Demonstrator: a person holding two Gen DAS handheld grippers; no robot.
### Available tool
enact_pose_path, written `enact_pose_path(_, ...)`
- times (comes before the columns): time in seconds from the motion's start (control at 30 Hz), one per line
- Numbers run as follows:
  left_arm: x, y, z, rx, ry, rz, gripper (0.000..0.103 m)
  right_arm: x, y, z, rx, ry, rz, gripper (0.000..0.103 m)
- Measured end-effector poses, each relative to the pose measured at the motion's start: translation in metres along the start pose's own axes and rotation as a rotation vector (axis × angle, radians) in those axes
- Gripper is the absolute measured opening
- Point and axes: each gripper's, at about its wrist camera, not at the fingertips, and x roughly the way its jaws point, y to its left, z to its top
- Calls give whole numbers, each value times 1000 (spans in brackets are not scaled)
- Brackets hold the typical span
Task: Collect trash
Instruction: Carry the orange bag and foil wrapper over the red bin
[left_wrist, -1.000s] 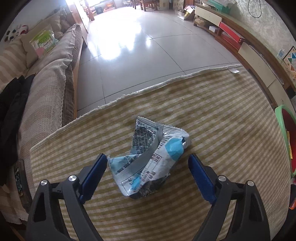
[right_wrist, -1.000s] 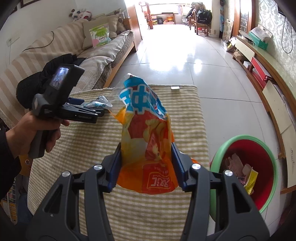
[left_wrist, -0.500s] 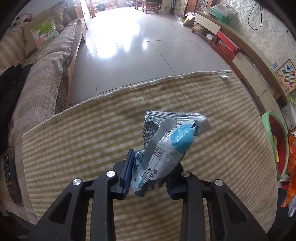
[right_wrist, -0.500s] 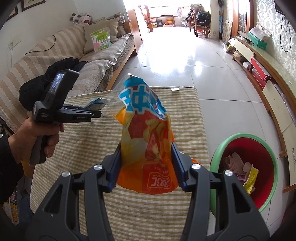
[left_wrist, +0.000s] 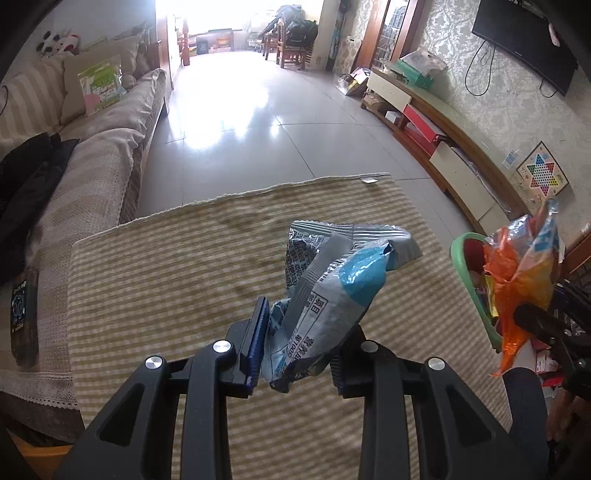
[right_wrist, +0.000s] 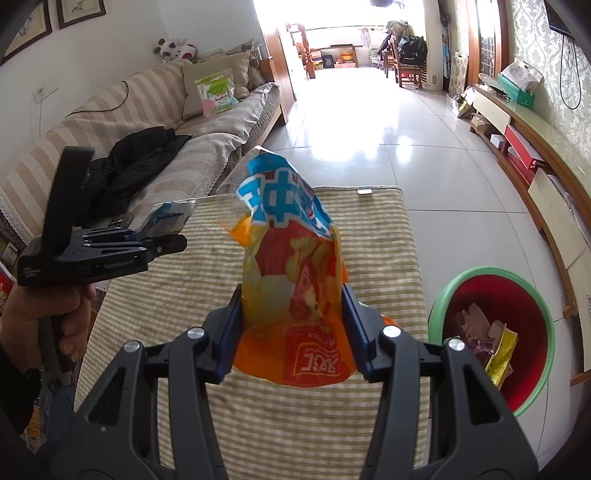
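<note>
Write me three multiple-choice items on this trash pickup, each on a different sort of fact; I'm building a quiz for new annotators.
1. Where is the bin?
A. on the sofa
B. on the floor beside the striped cloth
C. on the TV bench

2. What colour is the bin's rim?
A. green
B. blue
C. black

3. What is the state of the left hand-held gripper?
A. open above the cloth
B. shut with nothing in it
C. shut on the blue wrapper

Key:
1 B: in the right wrist view the bin stands on the tiles at the right edge of the cloth.
2 A: a green rim rings its red inside.
3 C: the pads press on the blue wrapper, which hangs clear of the cloth.
</note>
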Motion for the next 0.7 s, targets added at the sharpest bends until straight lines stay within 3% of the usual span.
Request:
enact_pose_path(0.33,-48,-35,-12,37,-67,-5,27,-27,-4,-5,3,-46,7,49)
enact_pose_path(0.7,-49,-103,1,86,-74,-96,27,-64,-67,-9,95,-106,-50,49)
